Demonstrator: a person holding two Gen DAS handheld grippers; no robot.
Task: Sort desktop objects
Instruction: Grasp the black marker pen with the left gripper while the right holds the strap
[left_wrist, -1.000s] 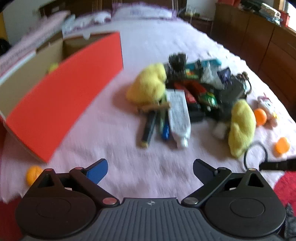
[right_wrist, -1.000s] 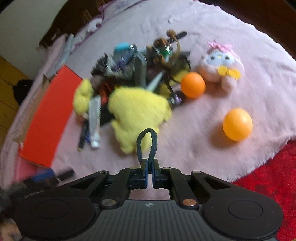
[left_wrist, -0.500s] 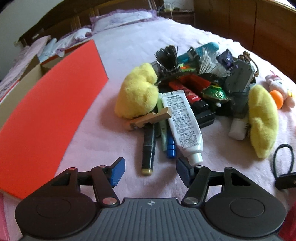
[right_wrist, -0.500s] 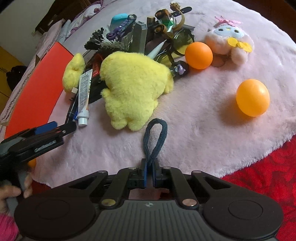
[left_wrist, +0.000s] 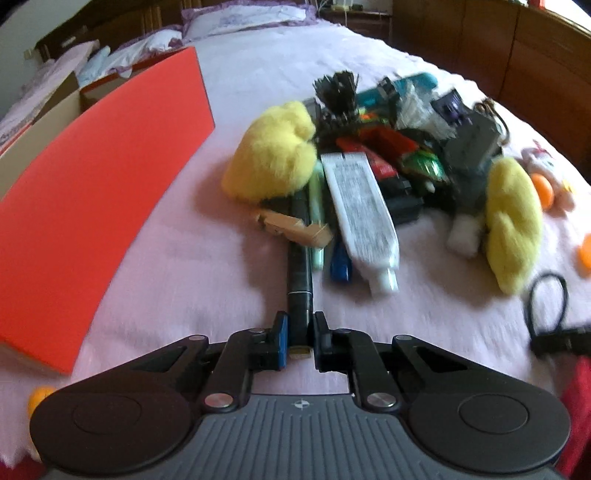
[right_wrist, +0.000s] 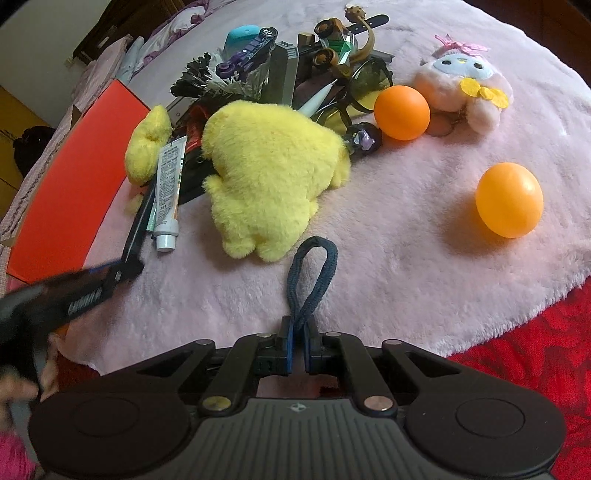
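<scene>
A heap of small objects lies on a pink blanket. My left gripper is shut on the near end of a black marker pen that reaches back under a wooden clothespin. Beside the pen lie a white tube and a yellow plush. My right gripper is shut on a dark blue hair tie, its loop lying in front of a large yellow plush. In the right wrist view, the left gripper appears at the left, blurred.
An open cardboard box with a red flap stands to the left of the heap. Two orange balls and a small pink plush lie to the right. A red cover borders the blanket's near edge. Another orange ball sits at the near left.
My left gripper moved forward to the heap and went from open to shut on the black marker pen. The right gripper held the hair tie throughout and barely shifted.
</scene>
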